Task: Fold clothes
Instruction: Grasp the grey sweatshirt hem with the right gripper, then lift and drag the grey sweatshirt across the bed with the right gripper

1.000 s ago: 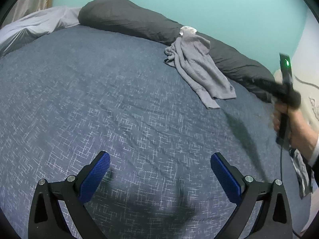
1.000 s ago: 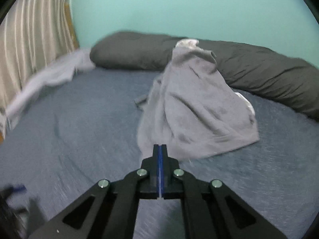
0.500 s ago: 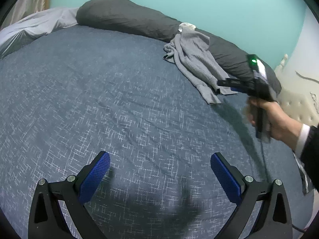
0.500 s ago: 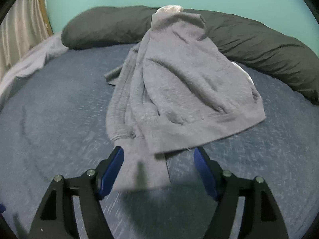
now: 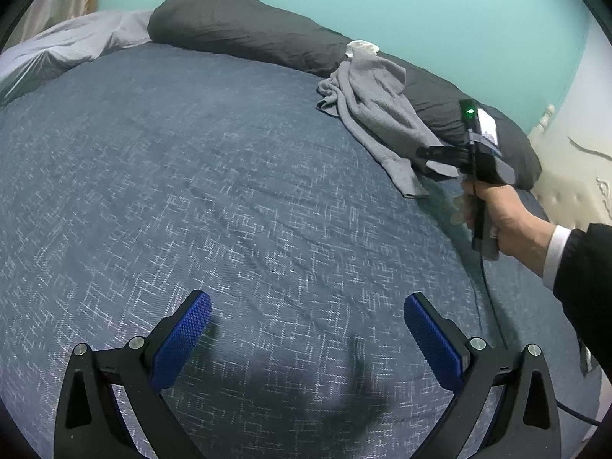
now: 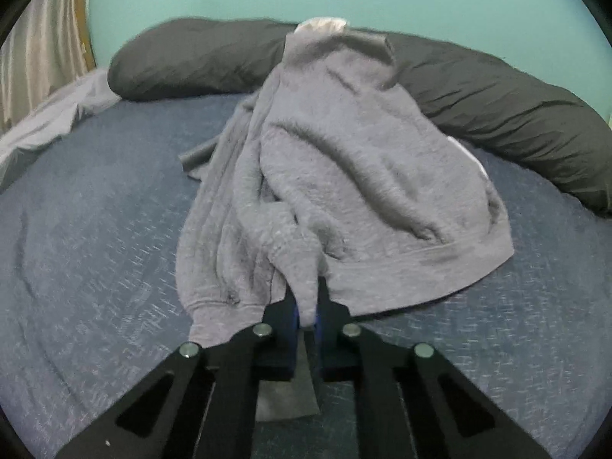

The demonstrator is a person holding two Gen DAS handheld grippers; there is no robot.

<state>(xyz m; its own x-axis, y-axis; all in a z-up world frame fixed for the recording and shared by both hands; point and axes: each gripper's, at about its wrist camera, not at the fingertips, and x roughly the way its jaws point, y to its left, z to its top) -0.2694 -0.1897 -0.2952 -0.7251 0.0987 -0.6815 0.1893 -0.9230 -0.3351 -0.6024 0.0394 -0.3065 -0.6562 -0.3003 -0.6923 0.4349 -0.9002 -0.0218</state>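
A grey sweatshirt [image 6: 359, 176] lies crumpled on the blue bed cover [image 6: 95, 237], its top draped over a dark pillow. My right gripper [image 6: 306, 306] is shut on a fold of the sweatshirt near its lower hem, the cloth pinched between the blue pads. In the left wrist view the same sweatshirt [image 5: 378, 114] is at the far right of the bed, with the right gripper [image 5: 424, 153] held by a hand [image 5: 497, 218] at its lower end. My left gripper [image 5: 306, 325] hovers wide open over bare bed cover [image 5: 191, 176], with nothing between its fingers.
A long dark grey pillow [image 5: 244, 34] runs along the teal wall at the head of the bed. A pale grey sheet [image 5: 65, 46] is bunched at the far left. A cream headboard or furniture edge [image 5: 566, 176] stands at the right. A cable trails from the right gripper.
The right gripper moved down to the sweatshirt, opened, then closed on a fold by the hem. The left gripper stayed where it was, open.
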